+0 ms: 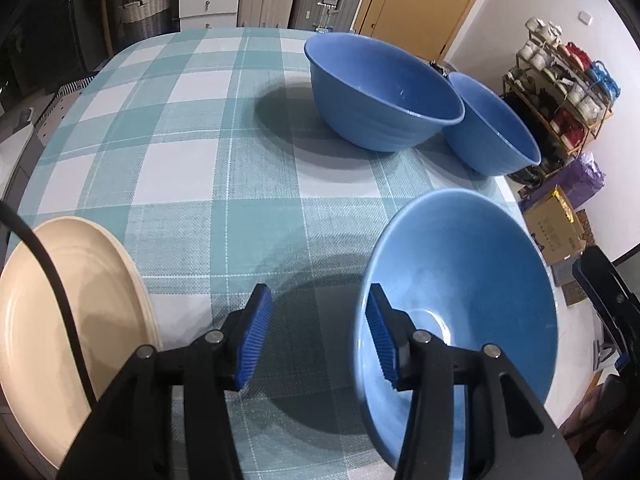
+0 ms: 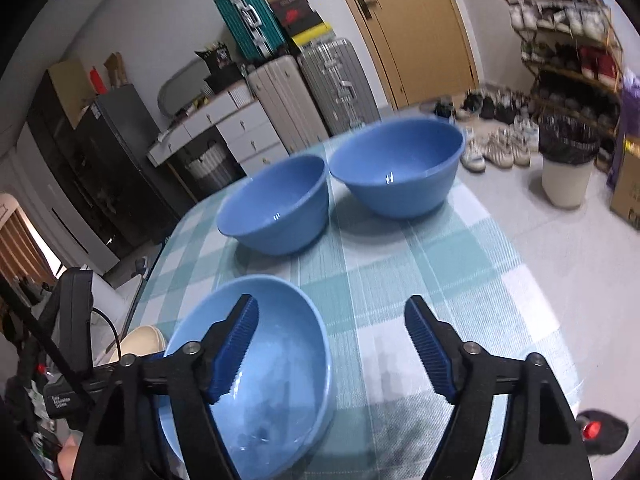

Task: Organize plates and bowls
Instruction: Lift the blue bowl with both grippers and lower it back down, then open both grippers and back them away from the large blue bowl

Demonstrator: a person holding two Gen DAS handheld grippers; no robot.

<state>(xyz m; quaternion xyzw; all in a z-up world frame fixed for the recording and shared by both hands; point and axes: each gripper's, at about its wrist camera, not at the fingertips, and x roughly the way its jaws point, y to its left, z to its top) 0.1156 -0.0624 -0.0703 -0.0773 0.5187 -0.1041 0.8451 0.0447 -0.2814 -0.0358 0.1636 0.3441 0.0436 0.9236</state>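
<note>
A light blue bowl (image 1: 472, 280) sits on the checked tablecloth (image 1: 192, 168) near the front edge. My left gripper (image 1: 318, 336) is open astride the bowl's left rim, with one pad inside the bowl, the other outside, and neither pressing. My right gripper (image 2: 332, 350) is open wide over the same light blue bowl (image 2: 272, 380), its right rim lying between the fingers untouched. Two darker blue bowls (image 1: 384, 92) (image 1: 492, 128) stand side by side at the far end, also seen as the left bowl (image 2: 276, 208) and the right bowl (image 2: 396, 168). Cream plates (image 1: 48, 320) are stacked at the front left.
The table's right edge drops to a white floor (image 2: 560, 280). A white bin (image 2: 566, 172), shoes and a shoe rack (image 2: 568, 40) stand beyond it. Suitcases (image 2: 320, 88) and drawers (image 2: 244, 124) line the far wall. Bare cloth lies between the plates and the far bowls.
</note>
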